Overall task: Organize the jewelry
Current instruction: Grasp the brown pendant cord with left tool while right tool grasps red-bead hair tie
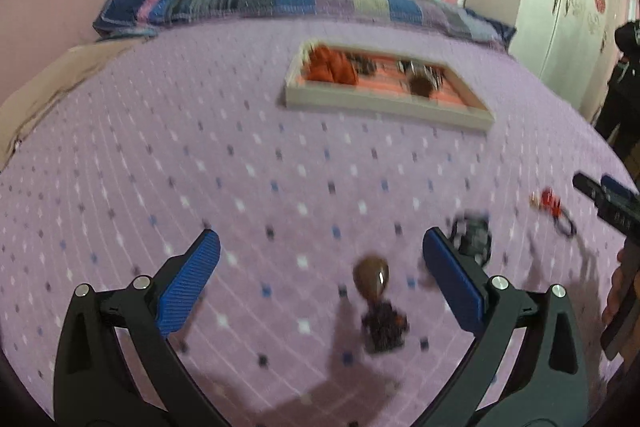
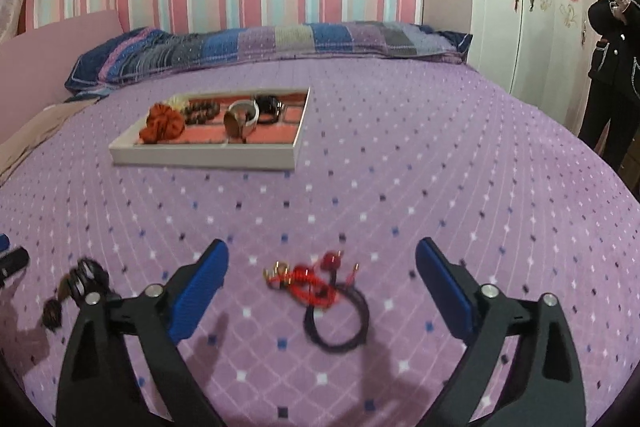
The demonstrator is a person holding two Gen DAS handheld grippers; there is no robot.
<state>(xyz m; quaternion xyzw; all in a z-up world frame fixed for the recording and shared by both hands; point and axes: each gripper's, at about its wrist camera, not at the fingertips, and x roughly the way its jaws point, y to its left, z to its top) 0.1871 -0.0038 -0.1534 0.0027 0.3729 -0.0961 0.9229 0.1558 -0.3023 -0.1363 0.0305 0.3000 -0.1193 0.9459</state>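
With both tongs (image 1: 320, 259) (image 2: 322, 267) spread, your right may snag the cord (image 2: 336, 323) and drag the charm (image 2: 308, 279) across the bed (image 2: 400, 155).

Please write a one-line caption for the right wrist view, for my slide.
Open right tool hovers over a red-and-black cord bracelet on the purple bedspread; a white tray of jewelry lies beyond.

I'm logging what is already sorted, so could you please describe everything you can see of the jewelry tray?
The tray is a shallow white rectangular frame with a salmon-pink lining, lying flat on the purple bedspread. It holds an orange scrunchie, dark beads, a silvery bangle and a black band. Neither gripper touches it.
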